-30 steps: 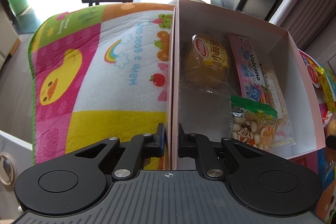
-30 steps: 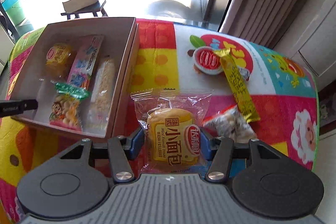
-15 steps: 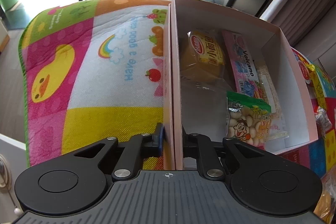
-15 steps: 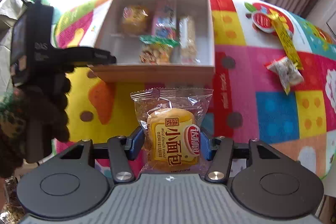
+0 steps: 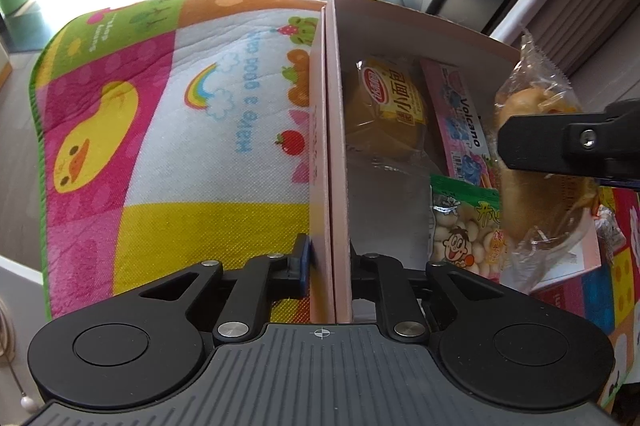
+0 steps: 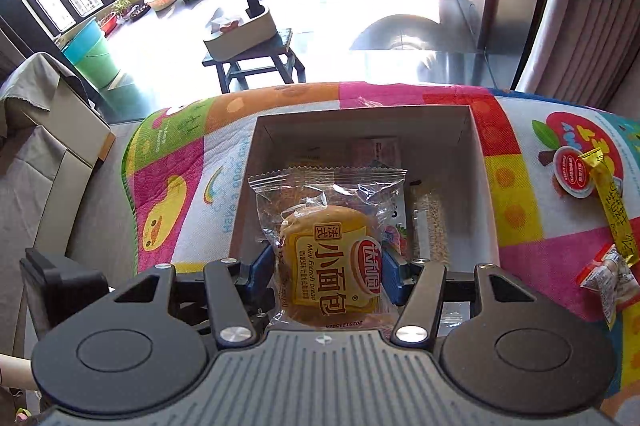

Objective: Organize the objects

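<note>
The right gripper (image 6: 329,268) has its jaws squeezed on a mini bread pack (image 6: 330,258), clear with a yellow label, above the box (image 6: 480,186). The left gripper (image 5: 329,260) pinches the box's left wall; bare floor shows near it.

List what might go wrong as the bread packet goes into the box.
1. The right tongs hold the bread packet above the box, over the green snack bag; dropped here it may land on top and crush it.
2. The left tongs clamp only the thin box wall; a bump from the packet could tilt or bend the box.
3. The packet's loose wrapper may catch the box rim.
</note>
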Demonstrator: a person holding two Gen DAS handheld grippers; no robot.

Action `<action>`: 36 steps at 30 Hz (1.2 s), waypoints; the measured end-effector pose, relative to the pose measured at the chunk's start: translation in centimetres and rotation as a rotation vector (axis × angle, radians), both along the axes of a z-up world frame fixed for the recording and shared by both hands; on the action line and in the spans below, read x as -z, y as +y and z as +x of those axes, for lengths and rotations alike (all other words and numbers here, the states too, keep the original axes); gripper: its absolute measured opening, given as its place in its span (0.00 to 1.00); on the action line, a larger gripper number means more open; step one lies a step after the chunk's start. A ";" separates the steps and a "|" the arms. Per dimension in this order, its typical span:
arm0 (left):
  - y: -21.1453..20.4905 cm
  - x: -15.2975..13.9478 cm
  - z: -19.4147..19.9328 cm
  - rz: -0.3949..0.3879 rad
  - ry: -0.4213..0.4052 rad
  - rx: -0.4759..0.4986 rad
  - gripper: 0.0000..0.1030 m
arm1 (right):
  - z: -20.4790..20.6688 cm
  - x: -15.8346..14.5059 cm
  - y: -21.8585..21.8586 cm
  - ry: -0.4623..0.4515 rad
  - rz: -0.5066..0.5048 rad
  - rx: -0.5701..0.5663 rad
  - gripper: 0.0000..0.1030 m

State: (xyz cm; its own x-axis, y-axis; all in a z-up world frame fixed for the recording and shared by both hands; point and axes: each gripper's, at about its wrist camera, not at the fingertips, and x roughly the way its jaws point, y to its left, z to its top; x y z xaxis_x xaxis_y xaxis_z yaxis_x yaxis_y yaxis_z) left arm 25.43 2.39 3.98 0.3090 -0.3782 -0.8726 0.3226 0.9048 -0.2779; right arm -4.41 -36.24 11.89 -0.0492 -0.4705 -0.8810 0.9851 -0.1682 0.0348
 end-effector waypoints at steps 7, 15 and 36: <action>-0.1 -0.1 0.0 0.002 -0.001 -0.001 0.16 | -1.1 1.2 0.4 -0.021 0.006 0.010 0.62; -0.4 -0.1 0.0 0.025 -0.005 -0.012 0.15 | -4.9 0.6 4.2 0.073 -0.004 0.067 0.65; -1.4 -0.3 -0.4 0.084 -0.029 -0.078 0.14 | -21.4 1.3 8.2 0.212 0.028 0.249 0.80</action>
State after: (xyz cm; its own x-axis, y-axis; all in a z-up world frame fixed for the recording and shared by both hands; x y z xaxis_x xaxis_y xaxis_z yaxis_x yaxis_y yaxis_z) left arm 25.02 1.00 4.26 0.3598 -0.2780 -0.8906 0.2572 0.9472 -0.1917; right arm -25.86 -28.07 10.60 -0.3436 -0.3966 -0.8513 0.8984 -0.4029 -0.1749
